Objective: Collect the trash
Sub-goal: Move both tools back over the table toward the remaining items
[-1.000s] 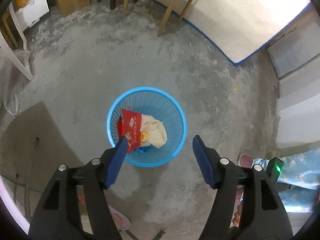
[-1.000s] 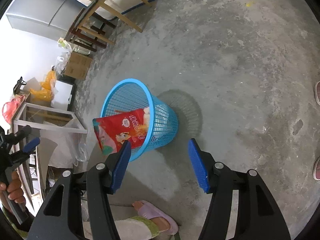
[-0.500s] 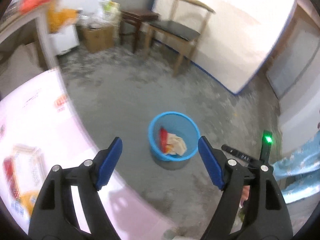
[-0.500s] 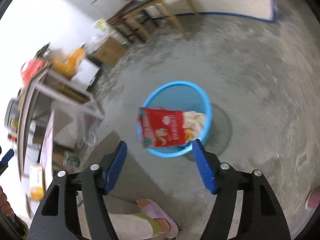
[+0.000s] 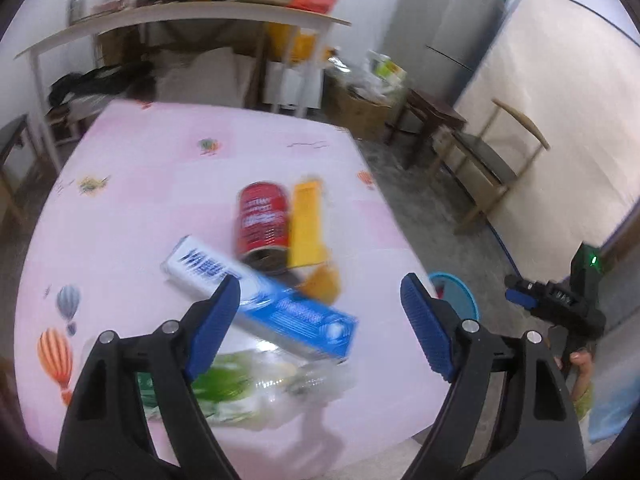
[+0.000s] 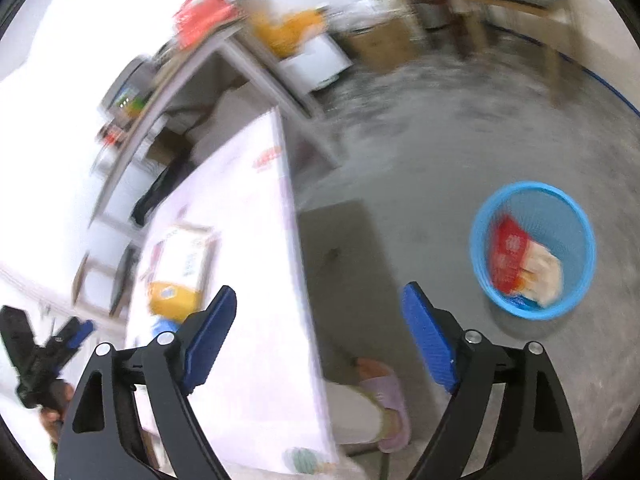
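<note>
Now both views show the table (image 5: 168, 184), jaws wider

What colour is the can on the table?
Red, with a blue-and-white label band: the can shows best in the left wrist view.

The left black two-finger gripper with blue pads (image 5: 320, 316) tilts downward over the pink tablecloth (image 5: 160, 184), jaws spread wide and empty, having just been opening. The right black, blue-padded gripper (image 6: 320, 332) hangs past that cloth's edge, likewise opening, empty.

Both views downward, sharing table (image 5: 168, 184) edge
</note>
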Available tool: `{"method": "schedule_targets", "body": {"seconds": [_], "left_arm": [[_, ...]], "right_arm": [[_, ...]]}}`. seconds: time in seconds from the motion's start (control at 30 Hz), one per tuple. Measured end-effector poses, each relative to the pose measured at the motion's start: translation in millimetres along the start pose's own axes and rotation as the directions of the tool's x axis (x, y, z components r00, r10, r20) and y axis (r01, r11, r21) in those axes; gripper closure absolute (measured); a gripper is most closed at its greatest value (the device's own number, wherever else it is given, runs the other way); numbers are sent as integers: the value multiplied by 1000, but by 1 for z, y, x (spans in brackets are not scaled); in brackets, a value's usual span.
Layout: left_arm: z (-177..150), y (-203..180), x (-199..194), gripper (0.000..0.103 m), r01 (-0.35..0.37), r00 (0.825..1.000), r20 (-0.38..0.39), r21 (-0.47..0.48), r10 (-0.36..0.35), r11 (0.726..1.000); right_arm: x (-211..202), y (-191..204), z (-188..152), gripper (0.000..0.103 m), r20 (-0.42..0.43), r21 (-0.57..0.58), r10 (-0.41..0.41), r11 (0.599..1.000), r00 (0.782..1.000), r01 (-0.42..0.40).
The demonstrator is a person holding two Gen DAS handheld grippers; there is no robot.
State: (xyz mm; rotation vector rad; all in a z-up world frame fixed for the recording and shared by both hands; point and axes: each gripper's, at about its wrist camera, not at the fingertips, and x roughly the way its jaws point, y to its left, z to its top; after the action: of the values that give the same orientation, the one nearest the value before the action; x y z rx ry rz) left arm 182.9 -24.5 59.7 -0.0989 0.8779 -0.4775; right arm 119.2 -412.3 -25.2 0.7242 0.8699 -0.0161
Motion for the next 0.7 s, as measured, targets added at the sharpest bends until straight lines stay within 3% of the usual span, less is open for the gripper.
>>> {"method": "schedule_targets", "body": {"seconds": [0.17, 0.3, 0.43, 0.7], "left_arm": [[-14, 29, -6, 25, -47, 999, 12, -30, 47, 998], [-23, 44, -9, 25, -51, 999, 16, -52, 52, 997], [-28, 55, -10, 25, -53, 998, 15, -62, 54, 997], [-31, 68, -20, 24, -29, 999, 33, -59, 31, 998]], "right_arm": [[43, 86, 16, 17, -120, -87, 93, 991, 988, -104], [80, 139, 22, 17, -207, -111, 102, 986, 973, -127], [124, 173, 29, 17, -294, -72, 89, 991, 952, -115], [179, 213, 26, 17, -317, -158, -47, 987, 947, -4]]}}
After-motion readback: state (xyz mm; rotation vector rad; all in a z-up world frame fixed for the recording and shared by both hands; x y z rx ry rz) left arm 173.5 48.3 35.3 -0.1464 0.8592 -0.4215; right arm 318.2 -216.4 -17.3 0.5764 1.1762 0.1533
